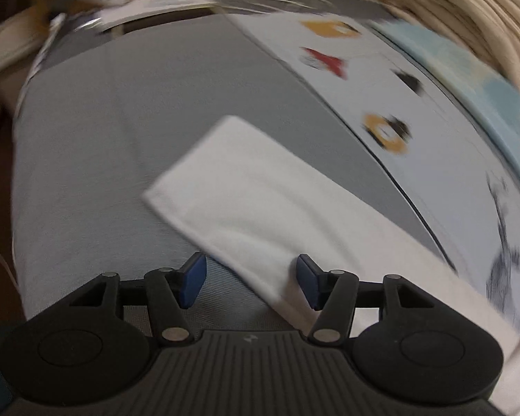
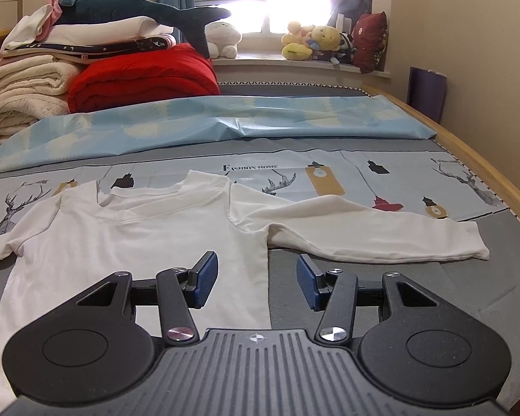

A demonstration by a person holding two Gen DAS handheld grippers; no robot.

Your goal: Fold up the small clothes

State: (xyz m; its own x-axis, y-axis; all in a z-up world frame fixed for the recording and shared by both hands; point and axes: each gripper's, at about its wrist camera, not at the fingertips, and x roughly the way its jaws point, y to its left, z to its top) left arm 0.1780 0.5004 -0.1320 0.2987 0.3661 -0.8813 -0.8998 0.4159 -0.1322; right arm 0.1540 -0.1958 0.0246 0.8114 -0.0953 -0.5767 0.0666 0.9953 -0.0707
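Shirt (image 2: 149, 228), white and long-sleeved, lies spread flat on the bed (image 2: 364, 277), its collar toward the window and both sleeves out to the sides. Nearest in the right wrist view, the right claw (image 2: 256, 280) stands open with its blue pads apart, straddling the shirt's side hem below the armpit and gripping nothing. The left claw (image 1: 251, 282) is likewise open, pointed steeply down over the left sleeve (image 1: 246, 187), whose edge passes between its pads without being pinched (this view is smeared by motion, so fine detail is lost).

Risks, as I judge them: a claw closing on the grey sheet together with the thin cloth would drag the bedding; a pinch on only one layer at the hem would let the fold twist; and uneven lifts by the two hands could skew the body.

Farther off, the printed sheet (image 2: 329, 173) reads "FASHION HOME" among deer and lamp motifs. Beyond it lie a pale blue cover (image 2: 225, 118), a red quilt (image 2: 142, 79), stacked blankets (image 2: 24, 90) and plush toys (image 2: 312, 43) on the sill.
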